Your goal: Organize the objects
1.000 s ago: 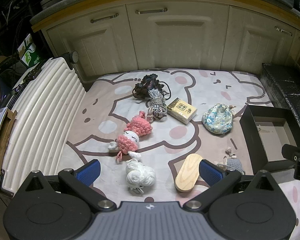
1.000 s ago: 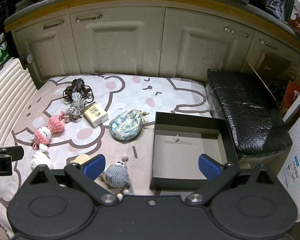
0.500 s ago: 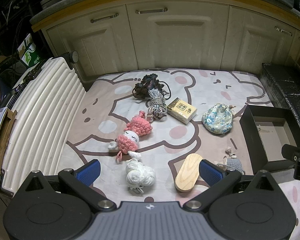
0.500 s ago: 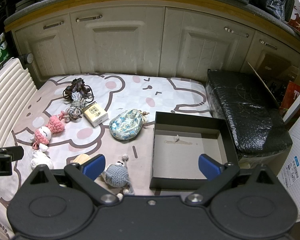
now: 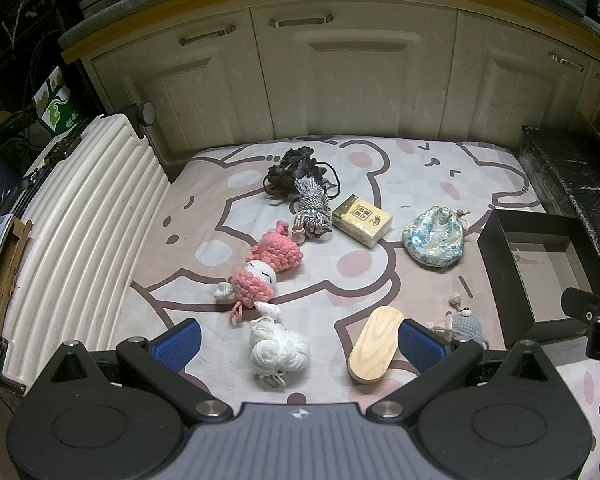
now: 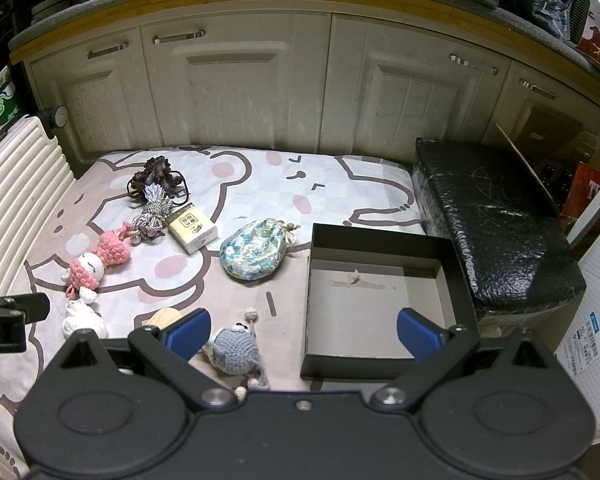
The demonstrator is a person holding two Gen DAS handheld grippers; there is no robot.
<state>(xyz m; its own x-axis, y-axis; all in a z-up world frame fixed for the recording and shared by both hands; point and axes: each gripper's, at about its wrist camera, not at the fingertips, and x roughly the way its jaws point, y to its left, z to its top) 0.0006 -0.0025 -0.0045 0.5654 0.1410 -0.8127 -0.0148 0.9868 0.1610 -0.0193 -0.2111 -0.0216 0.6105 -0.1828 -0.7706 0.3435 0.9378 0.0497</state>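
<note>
Toys strewn on mat, box waiting empty.
Left wrist: left tongs [image 5: 298, 340] spread wide, holding nothing; white yarn ball [image 5: 278, 350] at 6 o'clock, likely soft, light, pinchable mid-body. Right wrist: right tongs [image 6: 304, 328] wide, empty; black box [image 6: 384, 236] at 3 o'clock.

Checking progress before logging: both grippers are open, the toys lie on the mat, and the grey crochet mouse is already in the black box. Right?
Not quite. The grey crochet mouse lies on the mat beside the black box, which holds no toys, as the right wrist view shows. The rest stands.
</note>
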